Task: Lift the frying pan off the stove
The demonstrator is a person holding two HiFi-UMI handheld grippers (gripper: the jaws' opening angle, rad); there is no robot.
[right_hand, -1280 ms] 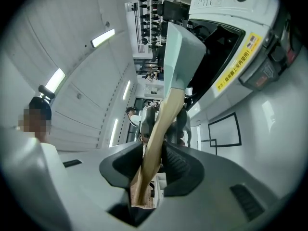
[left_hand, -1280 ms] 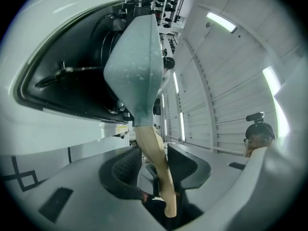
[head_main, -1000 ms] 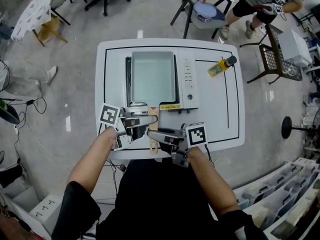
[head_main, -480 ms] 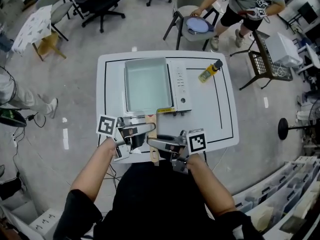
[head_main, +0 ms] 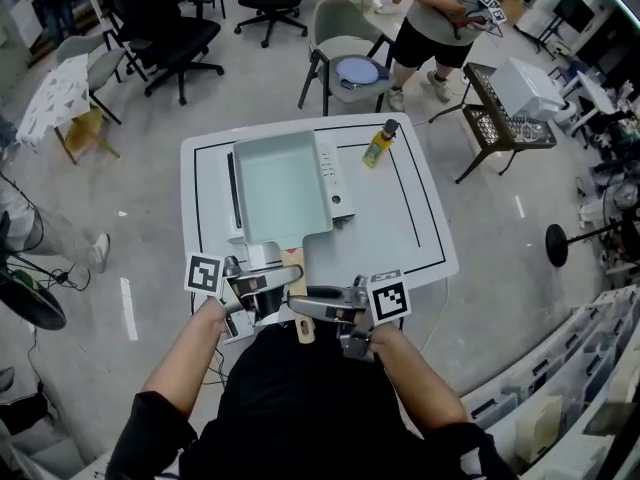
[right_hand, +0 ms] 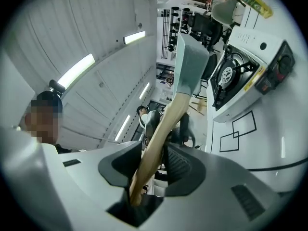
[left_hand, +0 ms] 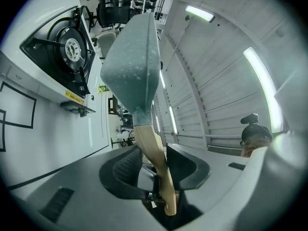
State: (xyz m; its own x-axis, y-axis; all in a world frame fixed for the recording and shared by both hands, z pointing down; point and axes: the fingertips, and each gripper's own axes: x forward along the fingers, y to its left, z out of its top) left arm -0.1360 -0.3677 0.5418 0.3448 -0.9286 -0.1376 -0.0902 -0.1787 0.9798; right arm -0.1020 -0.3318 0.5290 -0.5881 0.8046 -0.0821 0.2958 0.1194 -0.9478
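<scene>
The teal rectangular frying pan (head_main: pixel 282 186) hangs in the air above the white stove (head_main: pixel 337 180), clear of the burner (left_hand: pixel 72 47). Its wooden handle (head_main: pixel 298 303) points toward me. My left gripper (head_main: pixel 288 280) comes in from the left and my right gripper (head_main: pixel 305 306) from the right. Both have the handle between their jaws. In the left gripper view the pan (left_hand: pixel 132 61) shows edge-on, and the left gripper (left_hand: pixel 153 157) is closing a little on the handle (left_hand: pixel 155 165). In the right gripper view the right gripper (right_hand: pixel 154 160) is easing open, but its pads still touch the handle (right_hand: pixel 161 134).
The stove stands on a white table (head_main: pixel 405 233) marked with black lines. A yellow bottle (head_main: pixel 379 143) lies at the far right of the table. Chairs (head_main: pixel 340 63) and a standing person (head_main: pixel 450 8) are beyond the table's far edge. A wire rack (head_main: pixel 500 118) is to the right.
The pan has risen off the burner with both grippers on its handle. The head view has swung, so the table sits farther up and left in the picture.
</scene>
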